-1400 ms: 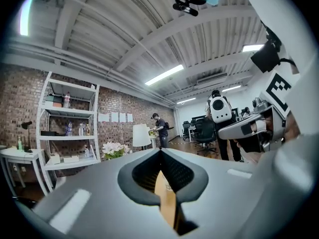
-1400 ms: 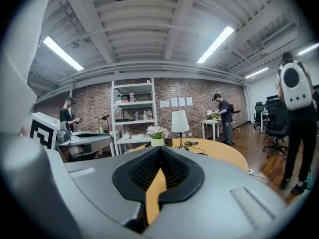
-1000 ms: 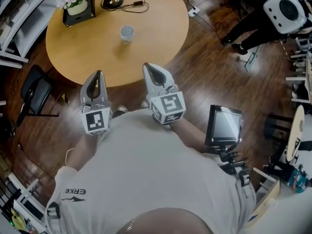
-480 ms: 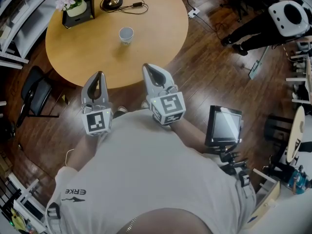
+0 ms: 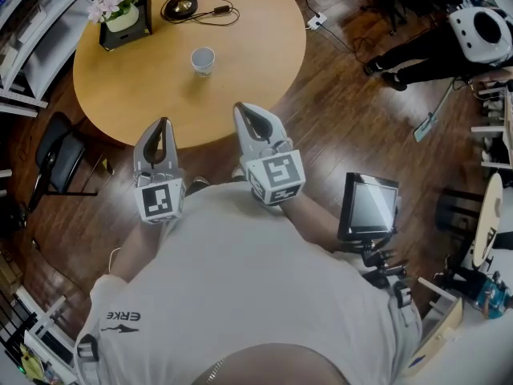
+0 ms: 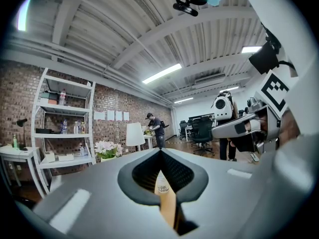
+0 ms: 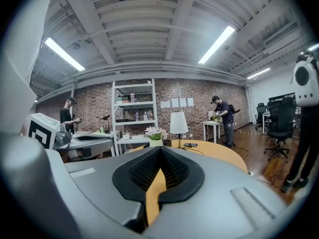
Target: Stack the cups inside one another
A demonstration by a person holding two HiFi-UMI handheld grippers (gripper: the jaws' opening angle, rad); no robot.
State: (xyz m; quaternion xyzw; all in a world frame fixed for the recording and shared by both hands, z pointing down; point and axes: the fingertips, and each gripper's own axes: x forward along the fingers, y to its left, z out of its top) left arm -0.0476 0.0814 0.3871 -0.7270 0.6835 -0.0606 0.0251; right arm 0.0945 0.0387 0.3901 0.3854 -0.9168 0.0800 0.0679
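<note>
A single white paper cup [image 5: 203, 60] stands upright on the round wooden table [image 5: 256, 46], towards its far side. My left gripper [image 5: 163, 123] and right gripper [image 5: 244, 111] hover side by side at the table's near edge, well short of the cup. Both are shut with nothing in them. In the left gripper view the cup [image 6: 162, 183] shows through the slit below the closed pads of the left gripper [image 6: 160, 151]. The right gripper [image 7: 159, 151] looks along the tabletop [image 7: 219, 151], and the cup is hidden from that view.
A flower box [image 5: 120, 14] and a lamp base [image 5: 178, 6] with its cable stand at the table's far edge. A black chair [image 5: 56, 155] is at the left, a monitor [image 5: 367, 207] at my right. A dark figure with a white round head [image 5: 433, 42] stands far right.
In the head view the table and cup have drifted slightly up and left. The figure at the right has shifted. Both grippers hold their place, still shut.
</note>
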